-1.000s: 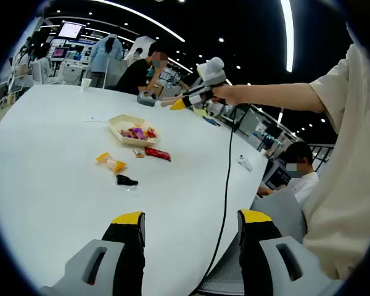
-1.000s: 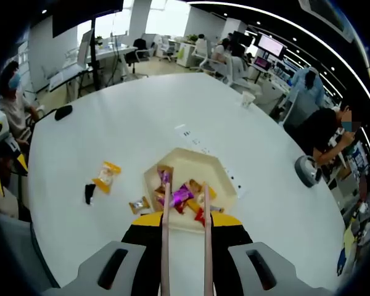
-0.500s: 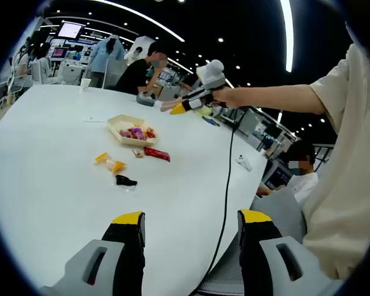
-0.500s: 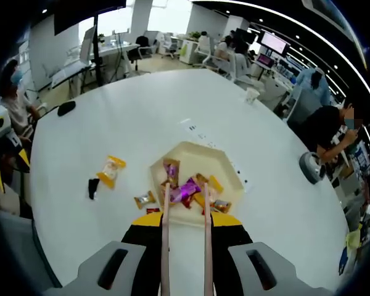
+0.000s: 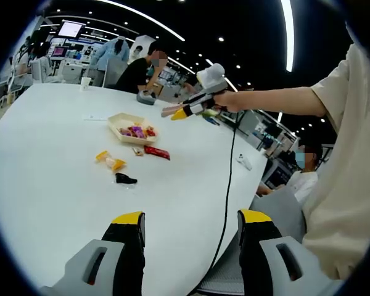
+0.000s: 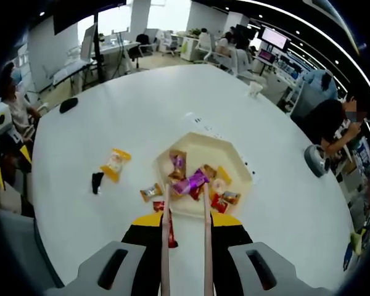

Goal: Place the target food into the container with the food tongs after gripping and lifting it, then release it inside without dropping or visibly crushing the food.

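Left gripper: low over the near edge of the white table, jaws spread wide with nothing between them, aimed across the table. In this view the person's bare forearm extends from the right at shoulder height, holding the right gripper in the air above and just right of the container.

Right gripper: clenched on the food tongs, whose two pale arms run up the view side by side with a narrow gap; the tips lie at the container's near rim. No food sits between the tips.

The cream hexagonal container holds several wrapped snacks. On the table outside it: a red packet just beside its near edge, a small orange-brown packet close by, a yellow packet further off, and a black packet near that one.

Change from one second ago: in the left gripper view the right gripper has shifted slightly further from the camera and tilted downward toward the container. In the right gripper view the container and packets sit marginally further right; the tong gap is unchanged. The left gripper's opening is unchanged.
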Motion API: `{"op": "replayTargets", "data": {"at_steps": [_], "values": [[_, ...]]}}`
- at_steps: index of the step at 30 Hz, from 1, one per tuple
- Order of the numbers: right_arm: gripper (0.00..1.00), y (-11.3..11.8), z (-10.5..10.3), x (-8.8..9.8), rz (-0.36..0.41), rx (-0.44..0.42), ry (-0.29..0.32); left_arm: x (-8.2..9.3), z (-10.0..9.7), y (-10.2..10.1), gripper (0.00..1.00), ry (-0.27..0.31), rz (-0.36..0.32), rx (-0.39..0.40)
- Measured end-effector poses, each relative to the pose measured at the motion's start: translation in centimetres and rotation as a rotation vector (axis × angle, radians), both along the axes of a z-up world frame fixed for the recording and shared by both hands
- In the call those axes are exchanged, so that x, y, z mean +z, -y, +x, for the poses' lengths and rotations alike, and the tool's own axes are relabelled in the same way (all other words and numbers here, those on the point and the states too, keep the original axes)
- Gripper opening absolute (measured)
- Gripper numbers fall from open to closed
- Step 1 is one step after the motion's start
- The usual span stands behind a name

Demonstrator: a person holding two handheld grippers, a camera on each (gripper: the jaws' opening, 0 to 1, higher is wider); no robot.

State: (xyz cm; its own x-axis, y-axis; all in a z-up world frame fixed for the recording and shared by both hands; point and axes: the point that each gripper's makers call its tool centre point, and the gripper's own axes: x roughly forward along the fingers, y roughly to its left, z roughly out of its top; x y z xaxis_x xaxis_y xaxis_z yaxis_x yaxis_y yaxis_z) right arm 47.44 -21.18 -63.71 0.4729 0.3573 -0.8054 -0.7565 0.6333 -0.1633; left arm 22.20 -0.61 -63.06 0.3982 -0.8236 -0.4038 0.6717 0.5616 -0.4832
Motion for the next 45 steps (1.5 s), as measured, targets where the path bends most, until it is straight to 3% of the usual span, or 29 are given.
{"op": "replayTargets", "data": {"at_steps": [32, 45], "values": [[0.26, -0.6, -2.4, -2.4, 0.036, 0.004, -0.06, -0.3, -0.2, 0.2, 0.6, -0.012, 0.001, -0.009], [0.26, -0.8, -2.3, -2.3, 0.052, -0.001, -0.035, -0.4, -0.1, 0.2, 0.59, -0.015, 0.002, -0.008]]}}
